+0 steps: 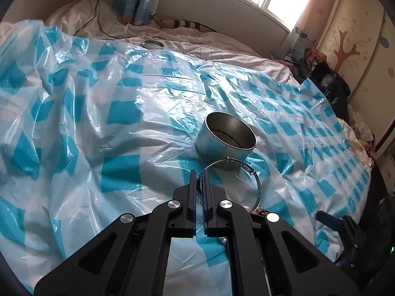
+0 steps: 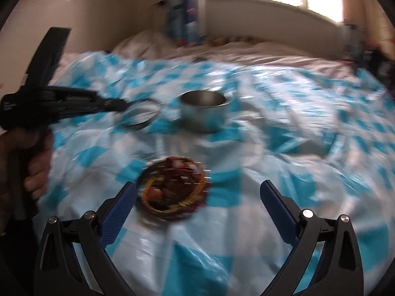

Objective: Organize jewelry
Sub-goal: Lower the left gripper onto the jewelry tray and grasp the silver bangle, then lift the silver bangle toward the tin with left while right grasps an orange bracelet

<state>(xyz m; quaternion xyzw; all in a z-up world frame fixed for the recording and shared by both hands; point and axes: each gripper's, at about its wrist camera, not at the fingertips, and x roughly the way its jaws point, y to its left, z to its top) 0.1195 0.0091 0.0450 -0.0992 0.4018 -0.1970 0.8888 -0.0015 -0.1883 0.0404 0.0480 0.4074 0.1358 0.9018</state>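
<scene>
My left gripper [image 1: 200, 175] is shut on a thin silver bangle [image 1: 256, 182] and holds it just in front of a round open metal tin [image 1: 226, 139] on the blue-and-white checked plastic sheet [image 1: 98, 123]. In the blurred right wrist view the same left gripper [image 2: 123, 104] holds the bangle [image 2: 142, 116] left of the tin [image 2: 203, 114]. My right gripper [image 2: 197, 190] is open, just above a pile of red, brown and yellow beaded bracelets [image 2: 174, 192] that lies near its left finger.
The tin's lid [image 1: 152, 44] lies far back on the pink bedsheet. A black cable [image 1: 98, 12] runs along the pillow. Dark bags and clothes [image 1: 328, 81] are heaped at the right by a painted wardrobe [image 1: 355, 37].
</scene>
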